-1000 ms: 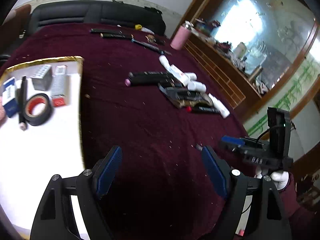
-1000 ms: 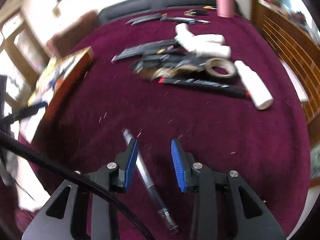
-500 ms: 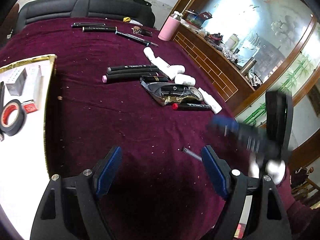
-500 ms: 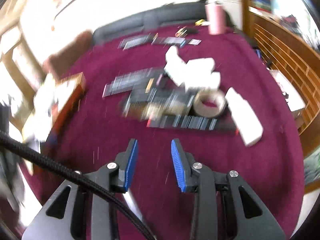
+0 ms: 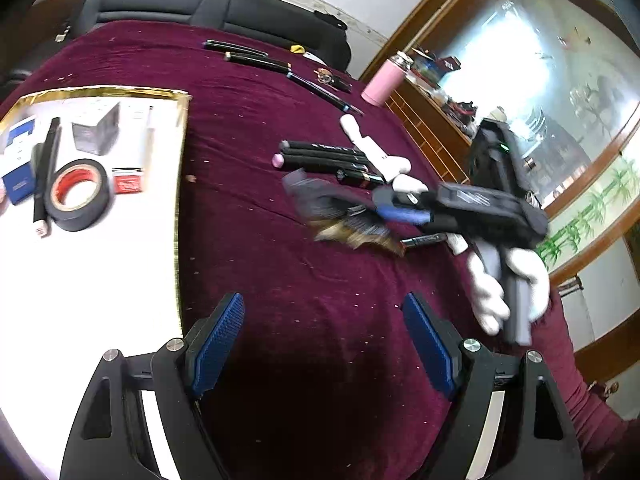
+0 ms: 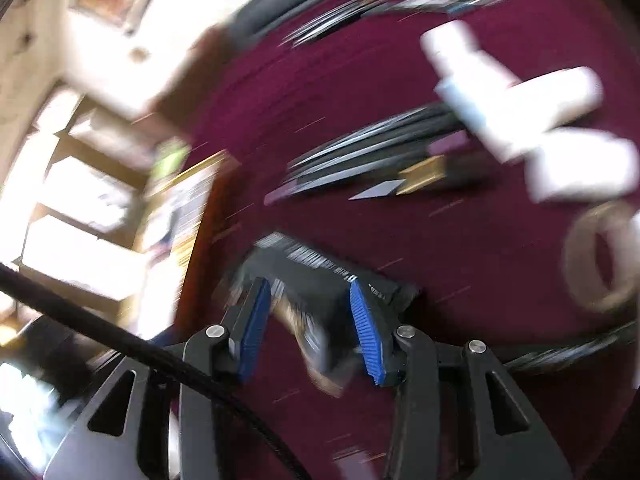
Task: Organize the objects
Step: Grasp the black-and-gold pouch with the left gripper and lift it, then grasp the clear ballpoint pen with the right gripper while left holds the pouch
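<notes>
Nearest in the left wrist view, the left hand-held gripper (image 5: 322, 340) is held spread wide over bare maroon worktop (image 5: 280, 272), with nothing between its blue pads. In the right wrist view, heavily blurred, the right hand-held gripper (image 6: 306, 320) is seen with a dark foil pouch (image 6: 320, 280) between its pads; contact appears to be made on both sides, though the blur leaves the firmness of the pinch uncertain. The same pouch (image 5: 340, 216) is seen from the left camera, smeared, at the tips of the right tool.

To the left, a gold-edged white tray (image 5: 100, 264) is seen already holding a roll of black tape (image 5: 76, 194), a black marker (image 5: 44, 176), a blue box (image 5: 18, 160) and a small red box (image 5: 127, 181). Beyond the pouch, black markers (image 5: 324, 156), white tubes (image 5: 384, 160) and a roll of pale tape (image 6: 600, 256) are left loose on the cloth; farther off, more pens (image 5: 256, 60) and a pink bottle (image 5: 380, 84) are seen. The sorting is judged partly done, with most items left to gather.
</notes>
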The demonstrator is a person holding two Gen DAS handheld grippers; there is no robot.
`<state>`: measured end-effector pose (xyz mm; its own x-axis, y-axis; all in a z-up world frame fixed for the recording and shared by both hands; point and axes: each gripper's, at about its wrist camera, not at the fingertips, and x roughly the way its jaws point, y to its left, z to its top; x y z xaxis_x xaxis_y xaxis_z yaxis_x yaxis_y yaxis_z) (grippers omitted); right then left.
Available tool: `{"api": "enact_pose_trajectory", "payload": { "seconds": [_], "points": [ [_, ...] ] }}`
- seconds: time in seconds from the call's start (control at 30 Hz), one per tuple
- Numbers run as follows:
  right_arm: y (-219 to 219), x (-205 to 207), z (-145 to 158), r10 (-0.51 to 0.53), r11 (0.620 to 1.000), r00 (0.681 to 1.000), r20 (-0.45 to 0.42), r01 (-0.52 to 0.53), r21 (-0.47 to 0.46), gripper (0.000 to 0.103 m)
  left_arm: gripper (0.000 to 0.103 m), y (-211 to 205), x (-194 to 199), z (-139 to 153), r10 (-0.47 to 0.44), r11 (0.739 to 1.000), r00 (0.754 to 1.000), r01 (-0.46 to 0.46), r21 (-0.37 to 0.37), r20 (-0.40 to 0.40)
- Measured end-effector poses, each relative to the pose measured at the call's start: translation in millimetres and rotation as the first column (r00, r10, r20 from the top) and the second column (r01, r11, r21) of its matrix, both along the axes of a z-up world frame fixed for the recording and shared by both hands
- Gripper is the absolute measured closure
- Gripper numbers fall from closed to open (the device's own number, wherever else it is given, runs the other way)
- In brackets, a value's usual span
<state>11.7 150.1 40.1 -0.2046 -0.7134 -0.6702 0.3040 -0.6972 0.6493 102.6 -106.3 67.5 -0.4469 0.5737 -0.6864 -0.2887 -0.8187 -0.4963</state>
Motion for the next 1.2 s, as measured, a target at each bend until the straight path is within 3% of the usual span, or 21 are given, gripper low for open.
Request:
{"api": "enact_pose_trajectory", "payload": {
  "seconds": [0.1, 0.27, 0.4, 0.5, 0.63, 0.73, 0.77, 0.83, 0.93, 1.0, 1.1, 1.2],
  "points": [
    [-8, 23, 14, 0.020, 0.999, 0.998, -0.067, -0.018, 0.036, 0.062, 0.026, -6, 0, -2, 0.011, 1.000, 1.000, -0.011, 0.015, 0.008],
    [20, 54, 25, -0.049, 0.992, 0.989, -0.141, 0.065, 0.113, 0.062, 0.026, 7, 0, -3, -0.018, 1.000, 1.000, 0.018, 0.011, 0.019],
    [39, 73, 19, -0.066, 0.978, 0.985, -0.161, 0.096, 0.187, 0.062, 0.026, 18, -6, -9, 0.006, 0.999, 0.999, -0.004, -0.038, 0.041],
    [57, 78, 8, -0.092, 0.974, 0.986, -0.142, 0.119, 0.194, 0.062, 0.026, 27, -17, -13, 0.056, 0.992, 0.998, -0.052, -0.114, 0.028],
    [62, 81, 2, -0.108, 0.978, 0.985, -0.136, 0.130, 0.165, 0.062, 0.026, 47, -36, -16, 0.097, 0.951, 0.993, -0.111, -0.287, -0.061],
    [58, 85, -1, -0.097, 0.979, 0.985, -0.144, 0.121, 0.166, 0.062, 0.026, 64, -52, -29, 0.097, 0.905, 0.993, -0.116, -0.409, -0.065],
    [53, 86, -2, -0.088, 0.977, 0.985, -0.151, 0.115, 0.181, 0.062, 0.026, 75, -57, -36, 0.082, 0.863, 0.994, -0.108, -0.493, -0.073],
    [48, 92, -4, -0.054, 0.970, 0.984, -0.167, 0.092, 0.226, 0.062, 0.025, 89, -60, -45, 0.045, 0.828, 0.996, -0.080, -0.556, -0.075],
    [40, 105, -9, 0.006, 0.953, 0.983, -0.183, 0.049, 0.298, 0.062, 0.028, 87, -56, -44, 0.035, 0.849, 0.995, -0.078, -0.522, -0.092],
    [36, 115, -13, 0.046, 0.937, 0.981, -0.187, 0.022, 0.348, 0.062, 0.056, 74, -52, -38, 0.050, 0.885, 0.992, -0.097, -0.455, -0.112],
    [32, 133, -15, 0.102, 0.906, 0.970, -0.223, 0.002, 0.422, 0.062, 0.087, 45, -46, -24, 0.060, 0.946, 0.989, -0.099, -0.310, -0.132],
    [26, 149, -16, 0.151, 0.857, 0.953, -0.262, 0.006, 0.516, 0.062, 0.087, 32, -39, -18, 0.068, 0.959, 0.988, -0.103, -0.265, -0.139]
  ]
}}
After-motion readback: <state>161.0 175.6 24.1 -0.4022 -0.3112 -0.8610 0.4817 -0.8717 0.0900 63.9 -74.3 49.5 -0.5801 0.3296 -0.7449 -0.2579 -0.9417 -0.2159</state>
